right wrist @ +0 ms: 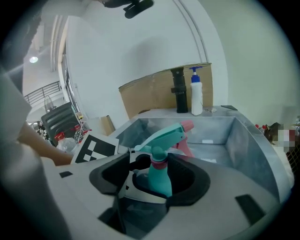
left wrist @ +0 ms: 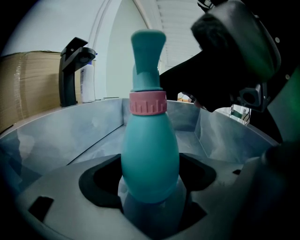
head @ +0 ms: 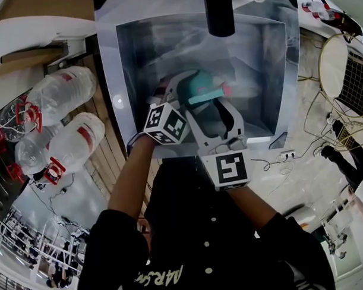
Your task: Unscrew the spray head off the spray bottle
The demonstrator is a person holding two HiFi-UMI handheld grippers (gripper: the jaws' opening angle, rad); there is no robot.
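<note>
Tightly on the spray bottle (left wrist: 150, 150), the left tongs (left wrist: 150, 177); agape around its pink collar (right wrist: 158, 164), the right tongs (right wrist: 153, 178).

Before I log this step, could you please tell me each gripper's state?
Left tongs: closed on the spray bottle.
Right tongs: open, the pink collar between them, ungripped.

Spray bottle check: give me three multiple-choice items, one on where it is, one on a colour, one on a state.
1. The spray bottle is: A inside the metal sink; B on the floor; C on a shelf.
2. Its collar is: A black; B pink; C yellow.
3. The spray head is: A removed; B on the bottle; C lying flat.
Answers: 1A, sink walls surround it; 2B, pink ring below the head; 3B, it sits atop the neck.
</note>
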